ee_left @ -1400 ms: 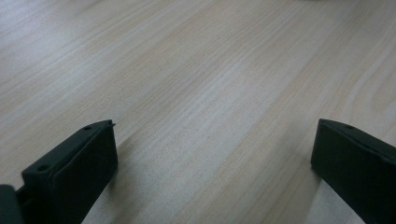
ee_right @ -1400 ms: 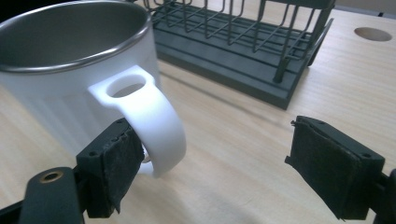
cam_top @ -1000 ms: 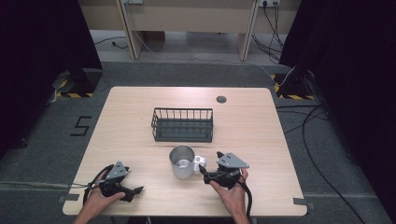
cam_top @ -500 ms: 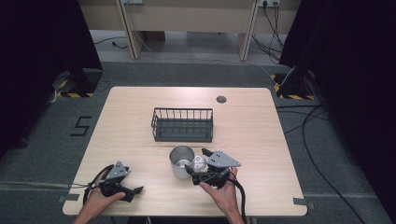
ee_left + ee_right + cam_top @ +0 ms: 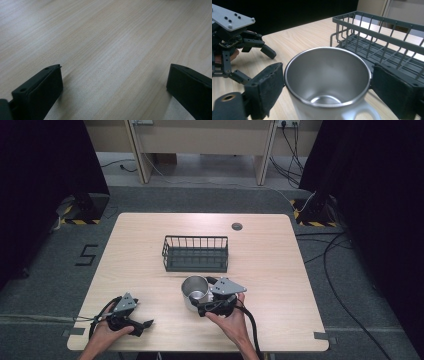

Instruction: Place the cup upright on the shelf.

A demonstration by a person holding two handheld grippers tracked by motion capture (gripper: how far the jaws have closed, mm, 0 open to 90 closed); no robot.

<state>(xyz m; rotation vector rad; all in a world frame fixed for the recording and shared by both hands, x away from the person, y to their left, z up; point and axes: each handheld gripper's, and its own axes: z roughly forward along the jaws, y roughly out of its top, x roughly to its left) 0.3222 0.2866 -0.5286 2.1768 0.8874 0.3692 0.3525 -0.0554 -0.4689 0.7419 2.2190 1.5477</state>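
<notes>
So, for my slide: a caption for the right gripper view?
Right tongs straddling the steel mug, wire basket behind.

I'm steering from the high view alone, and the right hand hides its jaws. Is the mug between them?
Observer: Yes. In the right gripper view the mug stands between the pads of the right gripper. Its jaws have just been opening, and I can't tell whether the pads touch the rim.
Operator: Anything inside the mug?
Observer: No, its bare steel bottom shows.
Operator: And the left gripper?
Observer: The left gripper is open, with only table between its jaws.
</notes>
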